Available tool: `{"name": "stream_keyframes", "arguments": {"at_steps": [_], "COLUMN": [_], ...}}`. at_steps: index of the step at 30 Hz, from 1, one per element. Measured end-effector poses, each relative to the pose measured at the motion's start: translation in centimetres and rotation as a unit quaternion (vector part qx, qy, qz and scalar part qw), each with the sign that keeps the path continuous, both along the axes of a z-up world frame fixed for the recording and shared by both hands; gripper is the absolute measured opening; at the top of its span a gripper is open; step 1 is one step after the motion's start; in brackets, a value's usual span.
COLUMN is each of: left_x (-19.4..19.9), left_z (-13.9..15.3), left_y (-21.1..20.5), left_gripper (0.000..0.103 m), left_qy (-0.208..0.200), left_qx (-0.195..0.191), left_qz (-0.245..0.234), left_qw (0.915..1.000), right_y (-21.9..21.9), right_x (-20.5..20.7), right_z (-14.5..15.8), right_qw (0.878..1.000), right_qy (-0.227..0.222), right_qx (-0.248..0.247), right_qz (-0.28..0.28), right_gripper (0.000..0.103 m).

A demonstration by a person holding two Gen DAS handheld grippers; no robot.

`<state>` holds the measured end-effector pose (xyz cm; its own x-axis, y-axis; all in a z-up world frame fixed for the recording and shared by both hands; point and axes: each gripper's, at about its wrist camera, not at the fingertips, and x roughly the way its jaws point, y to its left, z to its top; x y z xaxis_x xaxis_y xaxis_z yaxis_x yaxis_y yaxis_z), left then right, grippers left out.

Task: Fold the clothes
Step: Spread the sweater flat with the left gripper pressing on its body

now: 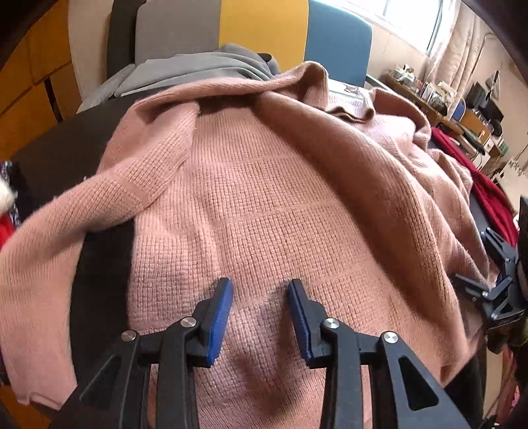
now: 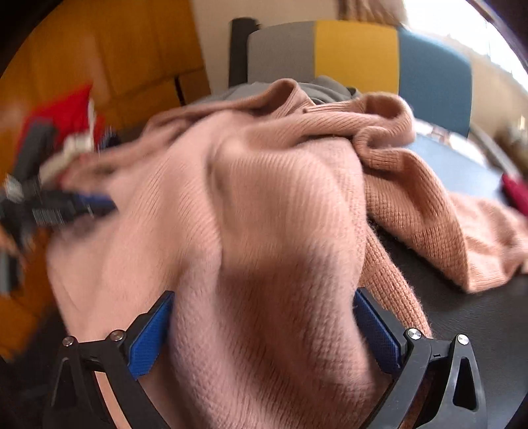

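A pink knitted sweater (image 1: 264, 198) lies spread over a dark surface, one sleeve (image 1: 66, 231) hanging off to the left. My left gripper (image 1: 260, 290) is open, its blue pads just above the sweater's body near the hem, holding nothing. My right gripper (image 2: 264, 316) is wide open with a thick bunch of the pink sweater (image 2: 264, 231) lying between its blue pads (image 2: 148, 333); the jaws do not pinch it. The right gripper also shows in the left wrist view (image 1: 495, 290) at the sweater's right edge. The left gripper shows blurred in the right wrist view (image 2: 85, 204).
A grey garment (image 1: 204, 69) lies behind the sweater. A red garment (image 1: 475, 178) lies to the right. Grey, yellow and blue panels (image 1: 264, 26) stand at the back. Wooden cabinets (image 1: 29, 82) are at left, a cluttered desk (image 1: 462, 109) at far right.
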<state>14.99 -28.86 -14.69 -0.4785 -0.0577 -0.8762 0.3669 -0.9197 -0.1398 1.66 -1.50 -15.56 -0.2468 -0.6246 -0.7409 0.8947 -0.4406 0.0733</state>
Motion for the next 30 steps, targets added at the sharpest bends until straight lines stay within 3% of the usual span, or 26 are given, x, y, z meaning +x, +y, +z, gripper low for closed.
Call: {"name": "stream_keyframes", "arguments": {"at_steps": [4, 7, 9, 13, 18, 20, 22, 26, 30], "left_x": [0.9, 0.8, 0.5, 0.0, -2.6, -2.5, -2.9, -1.8, -1.7], "left_z": [-0.5, 0.2, 0.8, 1.9, 2.2, 1.7, 0.1, -0.7, -0.8], "left_y": [0.0, -0.7, -0.9, -1.1, -0.8, -0.8, -1.2, -1.4, -0.5], "left_gripper": [0.035, 0.035, 0.035, 0.035, 0.035, 0.035, 0.035, 0.035, 0.036], "left_qy": [-0.001, 0.005, 0.016, 0.039, 0.049, 0.040, 0.024, 0.059, 0.062], "left_qx": [0.005, 0.027, 0.023, 0.013, -0.009, -0.017, 0.002, 0.017, -0.009], "left_qz": [-0.002, 0.008, 0.002, -0.009, -0.031, -0.022, -0.014, 0.015, 0.029], "left_qw": [1.0000, 0.9996, 0.9996, 0.9991, 0.9983, 0.9988, 0.9996, 0.9980, 0.9977], "right_y": [2.0, 2.6, 3.3, 4.3, 1.2, -1.0, -2.5, -4.8, -2.8], "right_x": [-0.2, -0.4, -0.8, -2.2, -5.5, -7.3, -9.1, -13.5, -17.7], "right_z": [0.2, 1.0, 1.9, 4.2, 6.8, 6.8, 5.9, 1.7, 0.7], "right_qw": [0.999, 0.998, 0.995, 0.981, 0.970, 0.969, 0.969, 0.963, 0.941], "right_qy": [-0.020, -0.049, -0.079, -0.139, -0.164, -0.171, -0.178, -0.226, -0.251], "right_qx": [-0.021, -0.018, -0.033, -0.122, -0.175, -0.170, -0.155, -0.096, -0.154], "right_qz": [-0.029, -0.039, -0.051, -0.065, -0.048, -0.057, -0.070, -0.115, -0.169], "right_gripper": [0.103, 0.103, 0.103, 0.103, 0.103, 0.103, 0.103, 0.103, 0.103]}}
